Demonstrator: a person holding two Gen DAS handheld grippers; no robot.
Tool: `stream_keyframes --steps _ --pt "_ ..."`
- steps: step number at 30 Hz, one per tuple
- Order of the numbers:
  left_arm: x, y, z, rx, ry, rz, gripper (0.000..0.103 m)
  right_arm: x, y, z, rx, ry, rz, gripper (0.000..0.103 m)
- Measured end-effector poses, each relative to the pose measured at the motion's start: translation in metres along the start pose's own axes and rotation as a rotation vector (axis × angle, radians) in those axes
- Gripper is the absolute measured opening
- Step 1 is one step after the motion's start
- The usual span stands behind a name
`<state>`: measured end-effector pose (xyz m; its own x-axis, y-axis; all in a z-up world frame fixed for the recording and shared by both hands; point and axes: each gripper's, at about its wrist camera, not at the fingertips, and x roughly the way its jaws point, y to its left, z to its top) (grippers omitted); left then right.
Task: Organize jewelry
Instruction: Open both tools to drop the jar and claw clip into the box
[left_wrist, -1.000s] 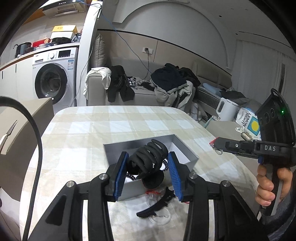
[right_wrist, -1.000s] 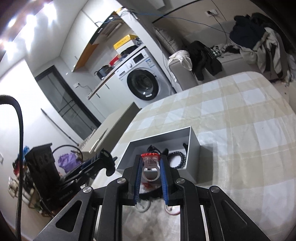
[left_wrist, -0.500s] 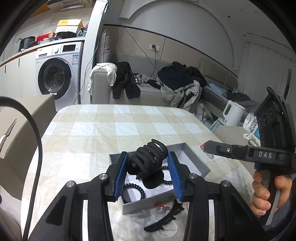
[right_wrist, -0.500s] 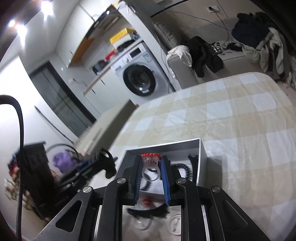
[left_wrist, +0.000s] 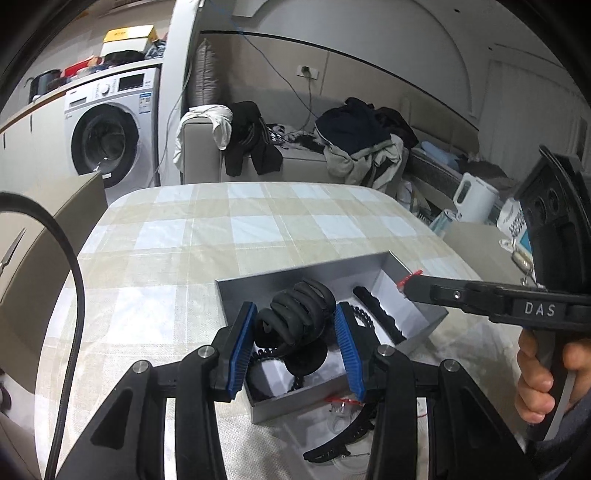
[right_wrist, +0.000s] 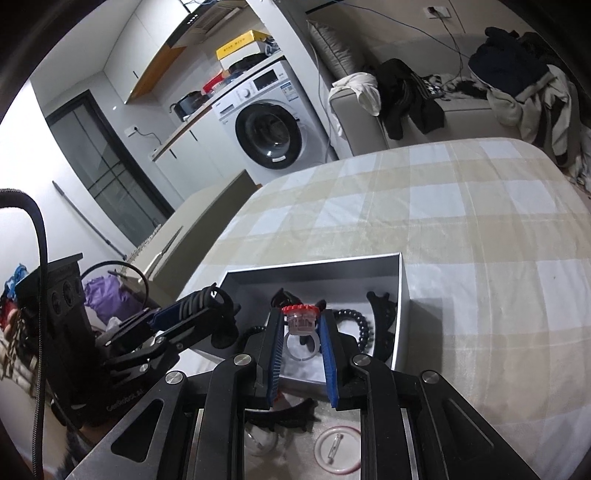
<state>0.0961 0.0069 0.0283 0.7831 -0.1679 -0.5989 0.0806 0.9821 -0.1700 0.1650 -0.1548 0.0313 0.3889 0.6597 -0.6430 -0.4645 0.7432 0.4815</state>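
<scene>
box (right_wrist: 403, 295) on table (right_wrist: 461, 229), hair clip (right_wrist: 280, 413) before box

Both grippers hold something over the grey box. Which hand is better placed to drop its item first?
Probably the right. The right gripper holds the clear ring with red top over the open middle of the grey box. The left gripper, shut on the black claw clip, sits nearer the box's near-left corner.

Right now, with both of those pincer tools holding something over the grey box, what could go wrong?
1. The toy ring in the right gripper is pinched only by its small clear top, so it could slip or twist out.
2. Both grippers crowd the same grey box; the left gripper with its black claw clip could bump the right one.
3. The box already holds a spiral hair tie and a black clip; dropped pieces may snag on them.
</scene>
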Motion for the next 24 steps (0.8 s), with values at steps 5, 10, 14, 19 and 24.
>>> stream_keyframes --steps 5,10,14,19,24 --pt "0.005 -0.001 -0.001 0.030 0.034 0.020 0.037 0.004 0.002 -0.002 -0.006 0.013 0.001 0.020" --pt "0.012 0.004 -0.002 0.034 0.055 0.035 0.037 0.014 0.008 -0.009 -0.055 0.064 -0.008 0.020" --pt "0.014 0.004 -0.001 0.050 0.051 0.049 0.037 0.021 0.017 -0.016 -0.104 0.111 -0.008 0.020" --pt "0.012 0.007 -0.002 0.018 0.058 0.028 0.037 0.019 0.022 -0.017 -0.114 0.099 -0.015 0.020" --pt "-0.001 0.002 -0.004 0.020 0.029 -0.031 0.039 0.004 0.020 -0.014 -0.081 0.050 0.010 0.022"
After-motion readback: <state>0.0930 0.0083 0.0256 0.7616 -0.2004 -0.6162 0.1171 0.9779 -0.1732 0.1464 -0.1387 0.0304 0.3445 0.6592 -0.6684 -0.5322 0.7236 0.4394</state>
